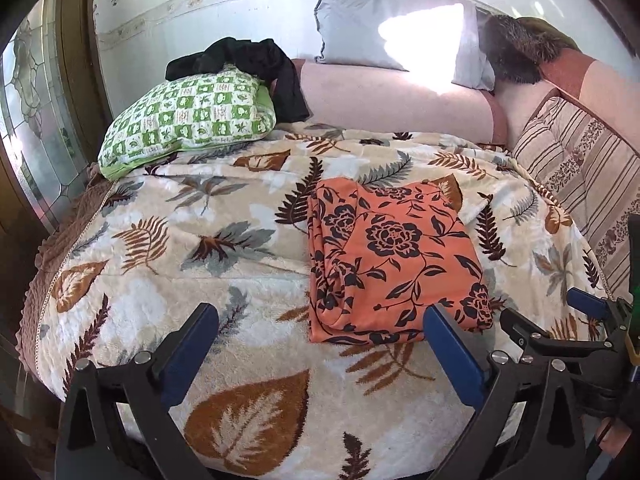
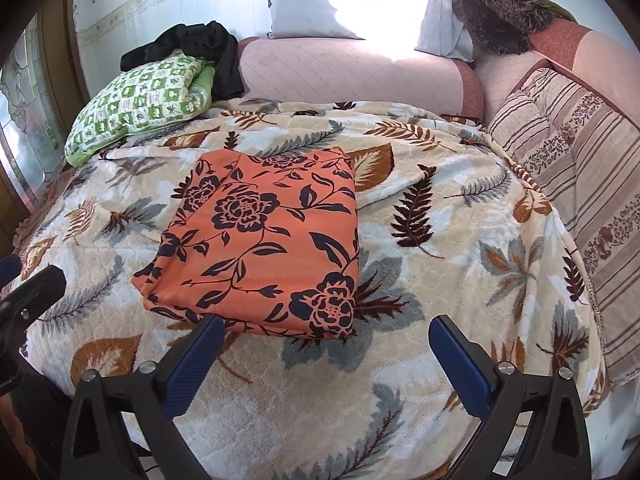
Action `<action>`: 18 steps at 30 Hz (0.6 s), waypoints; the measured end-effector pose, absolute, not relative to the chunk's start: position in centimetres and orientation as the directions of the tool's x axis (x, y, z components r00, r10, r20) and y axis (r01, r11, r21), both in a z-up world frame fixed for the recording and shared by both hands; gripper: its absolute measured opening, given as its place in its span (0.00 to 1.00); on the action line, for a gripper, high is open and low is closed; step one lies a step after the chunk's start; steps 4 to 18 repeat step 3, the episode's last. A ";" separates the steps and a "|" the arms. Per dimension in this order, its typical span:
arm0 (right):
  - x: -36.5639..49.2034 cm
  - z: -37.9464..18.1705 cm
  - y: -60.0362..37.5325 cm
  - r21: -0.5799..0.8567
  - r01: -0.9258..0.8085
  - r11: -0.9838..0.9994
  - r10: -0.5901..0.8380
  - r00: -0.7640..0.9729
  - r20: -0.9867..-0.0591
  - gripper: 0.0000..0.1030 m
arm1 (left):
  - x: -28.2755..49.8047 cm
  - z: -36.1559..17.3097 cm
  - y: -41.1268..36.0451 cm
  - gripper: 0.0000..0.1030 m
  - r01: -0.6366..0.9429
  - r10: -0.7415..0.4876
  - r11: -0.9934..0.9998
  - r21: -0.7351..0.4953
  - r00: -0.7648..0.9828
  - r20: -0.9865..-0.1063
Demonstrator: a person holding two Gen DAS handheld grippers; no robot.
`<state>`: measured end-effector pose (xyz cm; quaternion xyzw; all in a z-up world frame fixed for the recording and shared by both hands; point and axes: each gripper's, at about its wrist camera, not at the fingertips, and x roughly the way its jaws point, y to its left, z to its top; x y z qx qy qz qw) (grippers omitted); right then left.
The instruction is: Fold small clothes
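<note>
An orange garment with a black flower print point(image 1: 388, 256) lies folded into a neat rectangle on the leaf-patterned blanket point(image 1: 200, 248). It also shows in the right wrist view point(image 2: 264, 240). My left gripper point(image 1: 320, 316) is open and empty, held above the blanket just in front of the garment's near edge. My right gripper point(image 2: 324, 328) is open and empty, in front of the garment's near right corner. In the left wrist view the right gripper point(image 1: 548, 312) shows at the right edge. A black garment point(image 1: 256, 64) lies crumpled on the green pillow at the back.
A green checked pillow point(image 1: 188, 120) sits at the back left of the bed. A pink bolster point(image 1: 400, 96) and a grey pillow point(image 1: 384, 24) lie along the wall. A striped cushion point(image 1: 580, 168) lines the right side. A glass door point(image 1: 28, 120) stands at left.
</note>
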<state>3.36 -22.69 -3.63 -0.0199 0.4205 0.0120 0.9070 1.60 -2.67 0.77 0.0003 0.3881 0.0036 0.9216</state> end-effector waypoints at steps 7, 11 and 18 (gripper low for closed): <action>3.6 -3.6 -22.5 -0.030 -0.042 0.999 0.005 0.646 -0.763 1.00 | 1.8 0.9 -2.7 0.99 -0.001 0.000 1.000 -0.001 0.698 -0.716; 3.6 -3.6 -22.5 -0.030 -0.042 0.999 0.005 0.646 -0.763 1.00 | 1.8 0.9 -2.7 0.99 -0.001 0.000 1.000 -0.001 0.698 -0.716; 3.6 -3.6 -22.5 -0.030 -0.042 0.999 0.005 0.646 -0.763 1.00 | 1.8 0.9 -2.7 0.99 -0.001 0.000 1.000 -0.001 0.698 -0.716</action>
